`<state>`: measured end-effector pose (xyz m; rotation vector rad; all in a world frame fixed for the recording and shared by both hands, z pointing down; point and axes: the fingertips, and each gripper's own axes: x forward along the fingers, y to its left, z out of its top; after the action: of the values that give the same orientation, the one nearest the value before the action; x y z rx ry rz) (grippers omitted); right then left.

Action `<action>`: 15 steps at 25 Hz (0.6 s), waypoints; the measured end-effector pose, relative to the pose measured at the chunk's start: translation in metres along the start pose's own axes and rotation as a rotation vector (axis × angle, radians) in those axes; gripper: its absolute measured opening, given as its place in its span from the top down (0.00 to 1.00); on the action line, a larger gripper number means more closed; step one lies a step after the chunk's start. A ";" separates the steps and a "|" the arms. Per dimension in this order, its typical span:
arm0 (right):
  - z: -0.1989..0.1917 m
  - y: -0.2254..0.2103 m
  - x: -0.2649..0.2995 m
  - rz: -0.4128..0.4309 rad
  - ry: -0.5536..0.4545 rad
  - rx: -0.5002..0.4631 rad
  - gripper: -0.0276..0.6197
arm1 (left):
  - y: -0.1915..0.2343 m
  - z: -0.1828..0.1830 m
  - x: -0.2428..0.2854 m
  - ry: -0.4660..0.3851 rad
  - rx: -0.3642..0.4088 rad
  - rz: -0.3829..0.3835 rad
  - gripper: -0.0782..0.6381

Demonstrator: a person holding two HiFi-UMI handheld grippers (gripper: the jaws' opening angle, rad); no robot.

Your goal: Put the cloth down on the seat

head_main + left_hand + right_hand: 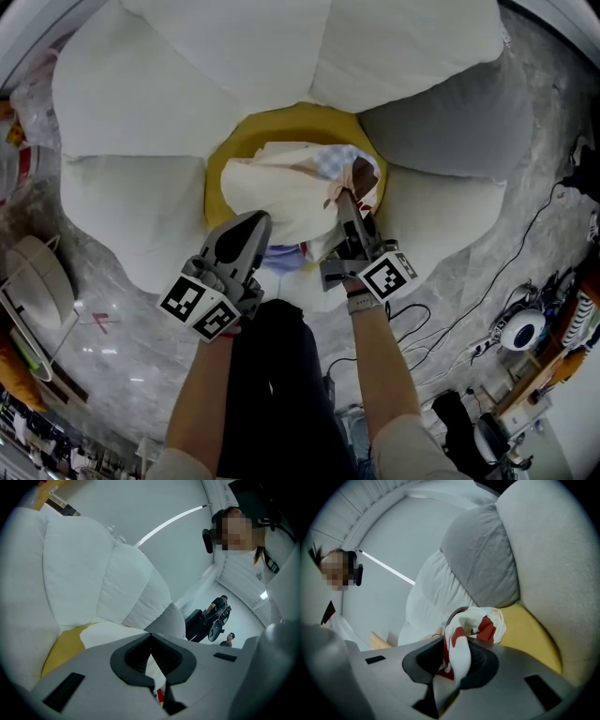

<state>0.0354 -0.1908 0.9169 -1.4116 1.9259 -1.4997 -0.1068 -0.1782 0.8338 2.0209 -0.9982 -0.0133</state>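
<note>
Evidently the cloth is pinched between the jaws of the right gripper.

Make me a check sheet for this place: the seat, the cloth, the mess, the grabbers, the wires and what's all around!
Surface: flower-shaped seat with white petals, one grey petal and a yellow middle.
Job's things: cloth, cream with red and checked patches, bunched over the yellow middle.
Clutter: plastic bag on the floor, far left.
Grippers: left gripper and right gripper each have their fingers shut on the cloth.
Cables: black cable trailing over the floor at the right.
Surroundings: grey marbled floor; people far off.
</note>
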 end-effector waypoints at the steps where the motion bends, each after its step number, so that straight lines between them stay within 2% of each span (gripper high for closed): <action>1: 0.000 -0.002 0.001 -0.011 0.008 -0.011 0.82 | 0.000 0.000 0.001 -0.001 0.000 -0.001 0.87; 8: -0.009 -0.013 0.007 -0.088 0.052 -0.059 0.82 | 0.004 -0.002 -0.001 -0.002 -0.001 -0.004 0.87; 15: -0.008 -0.016 0.005 -0.089 0.033 -0.047 0.80 | 0.005 -0.003 -0.006 -0.005 0.005 -0.005 0.87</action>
<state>0.0351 -0.1894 0.9358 -1.5201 1.9542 -1.5356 -0.1137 -0.1739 0.8370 2.0293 -0.9974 -0.0188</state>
